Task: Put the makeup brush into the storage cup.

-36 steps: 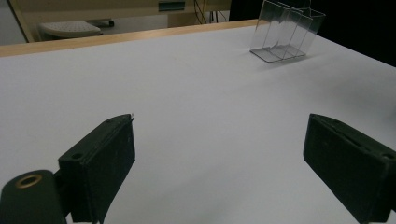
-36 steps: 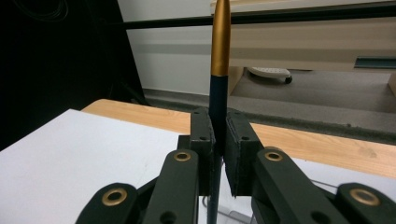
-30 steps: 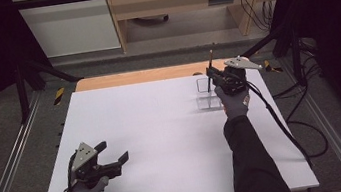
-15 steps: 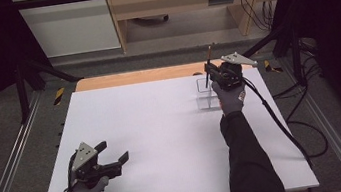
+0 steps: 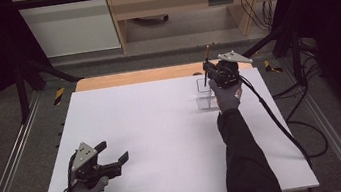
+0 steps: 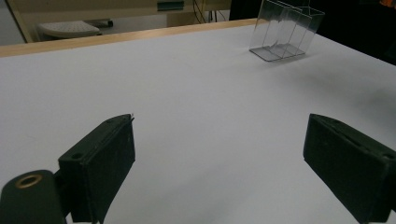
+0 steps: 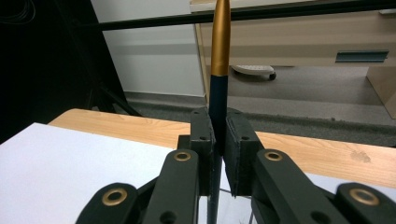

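My right gripper is shut on a pen with a dark blue barrel and a gold upper end, held upright. It hangs over the clear plastic holder at the far right of the white board; the pen's lower end points down into it. In the right gripper view the jaws pinch the barrel and the gold end rises above them. Near the front left corner my left gripper rests open on the board with nothing between its jaws. From the left gripper view the clear plastic holder stands far off at the upper right.
The white board lies on a wooden table whose bare strip shows along the far edge. A black cable trails from the right gripper across the board's right side. Metal rails flank the table.
The right gripper with the pen has shifted slightly toward the far edge over the holder. The left gripper has stayed still.
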A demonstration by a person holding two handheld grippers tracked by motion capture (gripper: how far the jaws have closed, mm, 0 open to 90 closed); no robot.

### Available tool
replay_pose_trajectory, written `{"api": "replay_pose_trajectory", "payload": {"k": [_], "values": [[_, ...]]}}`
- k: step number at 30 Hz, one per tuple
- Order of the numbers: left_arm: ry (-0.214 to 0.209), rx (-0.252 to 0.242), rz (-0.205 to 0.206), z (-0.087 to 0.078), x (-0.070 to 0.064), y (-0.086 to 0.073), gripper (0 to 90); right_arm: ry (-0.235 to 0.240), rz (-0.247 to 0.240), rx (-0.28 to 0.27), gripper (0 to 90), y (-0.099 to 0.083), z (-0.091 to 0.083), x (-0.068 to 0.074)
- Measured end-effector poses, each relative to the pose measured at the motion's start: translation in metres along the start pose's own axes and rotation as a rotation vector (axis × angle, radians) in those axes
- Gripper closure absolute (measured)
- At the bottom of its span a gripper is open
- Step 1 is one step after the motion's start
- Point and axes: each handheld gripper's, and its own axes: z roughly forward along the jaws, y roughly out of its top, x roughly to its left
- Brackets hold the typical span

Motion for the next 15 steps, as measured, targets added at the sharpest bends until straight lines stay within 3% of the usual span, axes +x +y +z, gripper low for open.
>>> {"api": "replay_pose_trajectory", "payload": {"k": [15], "values": [[-0.001, -0.002, 0.003, -0.001, 0.0, 0.0, 8.1, -0.02, -0.011, 0.035, 83.2, -0.01, 0.013, 0.001]]}}
